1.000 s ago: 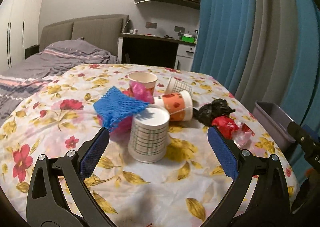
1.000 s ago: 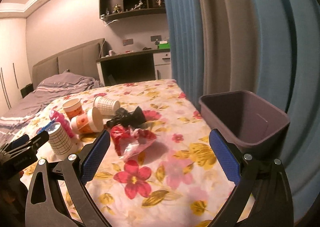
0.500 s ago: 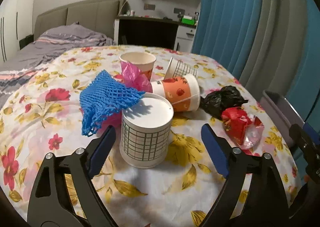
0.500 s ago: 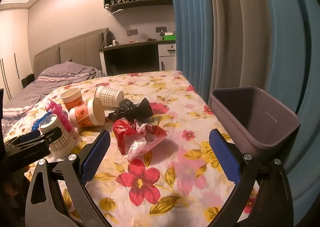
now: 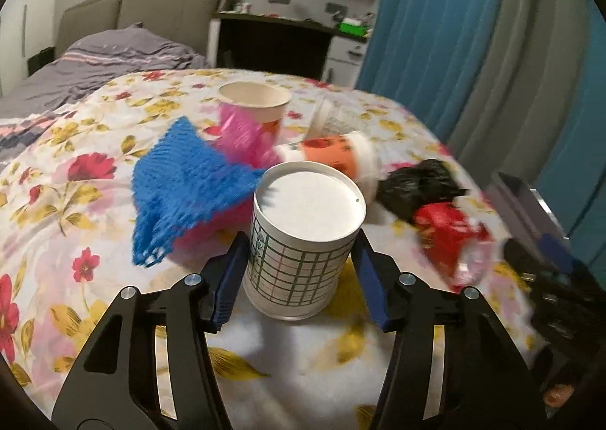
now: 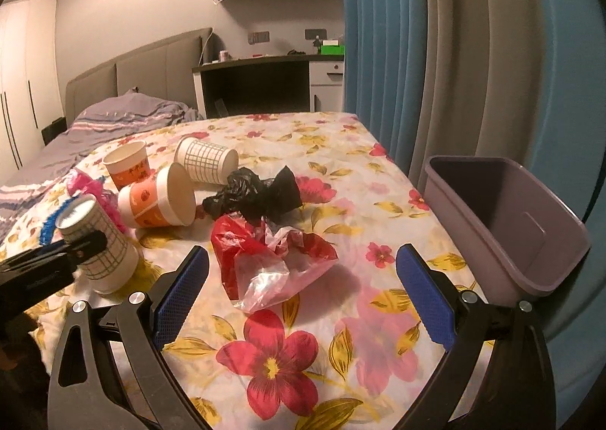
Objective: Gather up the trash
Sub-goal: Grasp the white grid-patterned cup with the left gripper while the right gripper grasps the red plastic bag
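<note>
An upside-down checked paper cup [image 5: 306, 203] stands on the flowered cloth. My left gripper [image 5: 299, 244] is closing on it, its blue pads [image 5: 231, 271] touching both sides of the cup. The right wrist view shows the same cup [image 6: 94, 240] with the left gripper's finger [image 6: 49, 263] across it. My right gripper [image 6: 303, 252] is open and holds nothing. It hovers just short of a crumpled red and clear plastic bag [image 6: 265, 259]. A black bag [image 6: 257, 195] lies behind that one.
A blue net [image 5: 181, 184] and pink net [image 5: 242, 134] lie left of the cup. An orange cup [image 6: 159, 199] and a second checked cup [image 6: 206, 161] lie on their sides, with another cup [image 6: 127, 165] upright. A purple bin [image 6: 503, 218] stands at the table's right edge by the curtains.
My left gripper moved forward around the checked cup and its jaws narrowed from wide open onto its sides. My right gripper came closer to the red bag and stayed open.
</note>
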A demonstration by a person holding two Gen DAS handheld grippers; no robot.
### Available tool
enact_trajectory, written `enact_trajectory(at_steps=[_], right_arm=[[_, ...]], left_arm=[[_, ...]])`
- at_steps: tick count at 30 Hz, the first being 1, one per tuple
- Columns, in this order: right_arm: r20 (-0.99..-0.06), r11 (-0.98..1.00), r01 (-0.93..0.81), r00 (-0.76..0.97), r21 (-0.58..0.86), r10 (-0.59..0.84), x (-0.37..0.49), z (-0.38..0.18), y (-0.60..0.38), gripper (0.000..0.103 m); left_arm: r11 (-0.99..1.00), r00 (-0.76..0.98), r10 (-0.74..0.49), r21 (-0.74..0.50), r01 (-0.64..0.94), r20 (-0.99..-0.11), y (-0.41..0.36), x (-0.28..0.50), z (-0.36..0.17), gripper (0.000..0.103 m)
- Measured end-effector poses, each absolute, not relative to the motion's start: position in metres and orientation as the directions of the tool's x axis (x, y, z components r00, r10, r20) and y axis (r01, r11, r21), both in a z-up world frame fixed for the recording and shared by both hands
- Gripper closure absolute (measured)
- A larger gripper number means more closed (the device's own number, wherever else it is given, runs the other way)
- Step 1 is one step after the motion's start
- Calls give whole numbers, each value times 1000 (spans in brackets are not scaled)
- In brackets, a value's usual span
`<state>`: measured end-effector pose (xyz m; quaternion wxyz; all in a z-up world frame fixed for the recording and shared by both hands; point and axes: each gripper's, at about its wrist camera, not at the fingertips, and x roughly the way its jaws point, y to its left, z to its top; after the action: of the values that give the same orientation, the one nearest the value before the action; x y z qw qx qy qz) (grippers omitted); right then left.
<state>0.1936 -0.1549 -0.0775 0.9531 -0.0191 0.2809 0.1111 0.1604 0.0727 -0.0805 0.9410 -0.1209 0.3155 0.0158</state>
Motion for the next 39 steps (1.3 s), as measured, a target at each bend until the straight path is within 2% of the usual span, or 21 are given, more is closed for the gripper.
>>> enact_trajectory(at_steps=[7,13,21,26,30,32,39], right_arm=[[-566,970,-243,798,12,207,203,-81,-148,8],[-591,959,-281,778,-26,212,213,-83,-133,11],[-660,944,-329,715,-29,229,231,-93,-120,14],[-718,938,-345,657,-16,230,242,-103,-116,26],[-729,938,-345,646,-14,227,242,-105,-115,33],[-732,932,-363,638,-12,239,242,-106,-113,50],[-708,922,-388,649,8,279,230,-101,-120,54]], left_arm=[[971,835,-120,-239,-14,-536,52,137,-57,49],[976,865,-101,-216,-9,-491,49,125,-39,48],[976,868,-79,-217,-33,-490,56,123,-39,48],[975,866,-81,-219,-33,-494,57,121,-41,48],[974,867,-78,-223,-38,-492,57,119,-40,48],[974,868,-79,-223,-37,-491,57,119,-39,48],[975,870,-75,-218,-38,-487,57,117,-37,48]])
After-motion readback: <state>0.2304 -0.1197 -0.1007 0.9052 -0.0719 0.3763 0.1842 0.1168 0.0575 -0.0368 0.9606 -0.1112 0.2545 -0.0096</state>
